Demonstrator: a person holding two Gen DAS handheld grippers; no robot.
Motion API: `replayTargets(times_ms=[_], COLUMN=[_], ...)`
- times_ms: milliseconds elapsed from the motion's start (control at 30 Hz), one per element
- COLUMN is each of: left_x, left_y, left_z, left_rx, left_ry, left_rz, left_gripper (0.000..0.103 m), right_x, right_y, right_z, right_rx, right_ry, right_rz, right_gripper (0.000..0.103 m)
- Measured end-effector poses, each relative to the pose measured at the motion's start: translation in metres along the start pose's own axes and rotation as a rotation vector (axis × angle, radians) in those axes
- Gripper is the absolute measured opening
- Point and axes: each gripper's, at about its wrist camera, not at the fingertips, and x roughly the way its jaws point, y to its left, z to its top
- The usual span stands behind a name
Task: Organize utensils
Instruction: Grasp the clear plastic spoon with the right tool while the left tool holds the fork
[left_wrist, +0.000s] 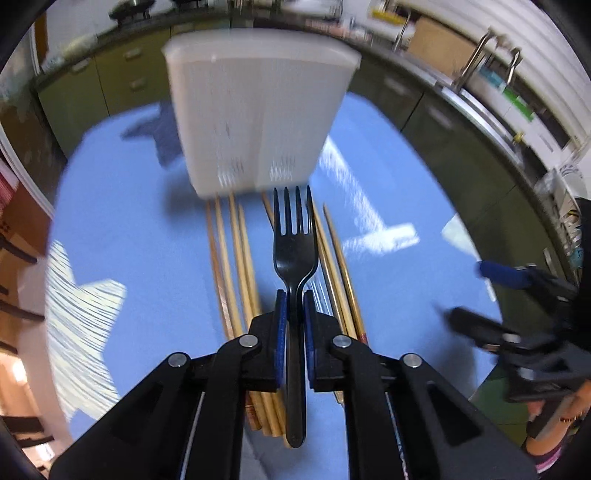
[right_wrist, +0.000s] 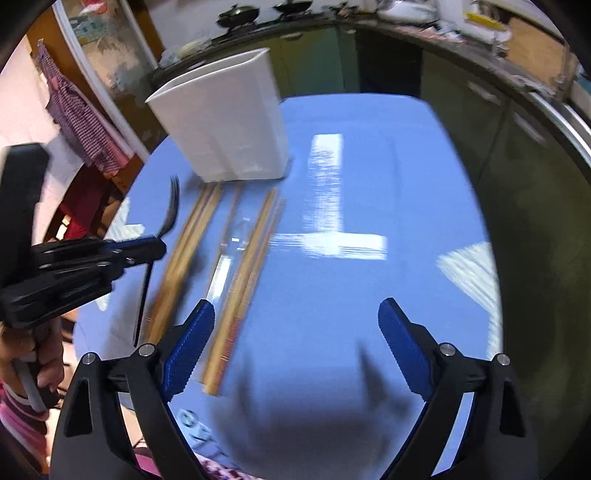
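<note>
- Left wrist view: black fork is clamped by its handle in the left tool, raised above chopsticks laid on the blue counter.
- White holder is seen just beyond the tines.
- Right tool is spread wide, nothing held.

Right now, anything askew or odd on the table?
Nothing damaged or spilled. The chopsticks lie loose, fanned unevenly on the blue table before the white holder. A clear utensil lies among them. The left gripper holds the black fork.
</note>
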Motion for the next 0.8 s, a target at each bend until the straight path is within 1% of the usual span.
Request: replayTargets(times_ms=[33, 67, 100, 133, 167, 200, 233, 267, 300, 333, 433, 500, 667, 800], left_x=[-0.014, -0.023, -0.033, -0.038, -0.043, -0.049, -0.055, -0.06, -0.064, -0.069, -0.074, -0.07, -0.07, -0.071], left_y=[0.003, 0.005, 0.009, 0.009, 0.009, 0.012, 0.016, 0.02, 0.025, 0.031, 0.044, 0.048, 0.058, 0.061], left_z=[0.0, 0.001, 0.001, 0.001, 0.001, -0.001, -0.001, 0.0, -0.001, -0.003, -0.008, -0.01, -0.013, -0.014], left_rx=[0.004, 0.009, 0.019, 0.023, 0.025, 0.026, 0.026, 0.027, 0.025, 0.022, 0.015, 0.008, 0.002, 0.0], left_ry=[-0.043, -0.068, -0.095, -0.113, -0.13, -0.145, -0.158, -0.166, -0.177, -0.183, -0.196, -0.195, -0.199, -0.204], left_rz=[0.01, 0.016, 0.027, 0.036, 0.044, 0.05, 0.058, 0.064, 0.071, 0.072, 0.08, 0.075, 0.074, 0.075], left_gripper=[0.009, 0.009, 0.009, 0.009, 0.009, 0.009, 0.009, 0.009, 0.009, 0.009, 0.009, 0.009, 0.009, 0.009], right_x=[0.006, 0.015, 0.023, 0.031, 0.038, 0.046, 0.052, 0.059, 0.064, 0.07, 0.08, 0.087, 0.1, 0.107], right_y=[0.005, 0.013, 0.02, 0.028, 0.033, 0.039, 0.043, 0.048, 0.053, 0.059, 0.071, 0.076, 0.074, 0.07], right_z=[0.004, 0.01, 0.016, 0.021, 0.025, 0.029, 0.031, 0.033, 0.035, 0.037, 0.039, 0.043, 0.048, 0.05], right_rx=[-0.002, -0.011, -0.023, -0.043, -0.055, -0.06, -0.06, -0.062, -0.064, -0.07, -0.082, -0.084, -0.071, -0.049], right_ry=[0.022, 0.056, 0.083, 0.109, 0.133, 0.161, 0.178, 0.197, 0.21, 0.228, 0.239, 0.244, 0.274, 0.298], right_rz=[0.014, 0.031, 0.024, 0.012, 0.0, -0.017, -0.026, -0.03, -0.027, -0.022, -0.041, -0.084, -0.135, -0.132], right_gripper=[0.089, 0.089, 0.087, 0.076, 0.058, 0.05, 0.037, 0.027, 0.023, 0.022, 0.015, 0.015, 0.012, 0.012])
